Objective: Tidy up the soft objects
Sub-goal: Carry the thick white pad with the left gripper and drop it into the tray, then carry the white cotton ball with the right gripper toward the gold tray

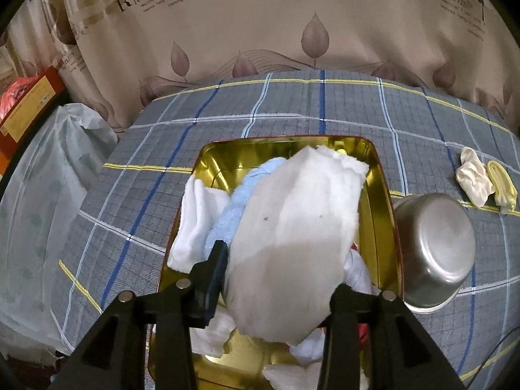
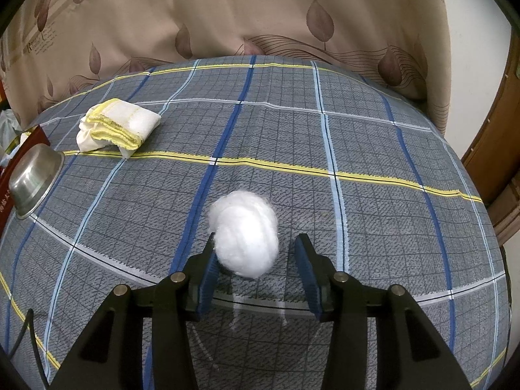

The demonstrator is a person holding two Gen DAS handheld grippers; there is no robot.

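Note:
A gold tin [image 1: 378, 208] stands on the plaid cover and holds a blue towel [image 1: 234, 208], a white cloth [image 1: 195, 224] and other white pieces. A large white cloth [image 1: 292, 227] lies on top of this pile. It fills the gap between the spread fingers of my left gripper [image 1: 281, 269], touches the left pad and hides the right fingertip. In the right wrist view a white cotton ball [image 2: 245, 234] sits on the cover between the fingers of my right gripper [image 2: 256, 239]. The ball brushes the left pad, and a gap shows at the right pad.
An upturned steel bowl [image 1: 435, 253] leans against the tin's right side, seen also as the bowl [image 2: 32, 178] at far left. A folded white and yellow cloth [image 2: 120, 123] lies further back. A leaf-print curtain [image 2: 260, 16] hangs behind, and a plastic bag [image 1: 48, 195] sits left.

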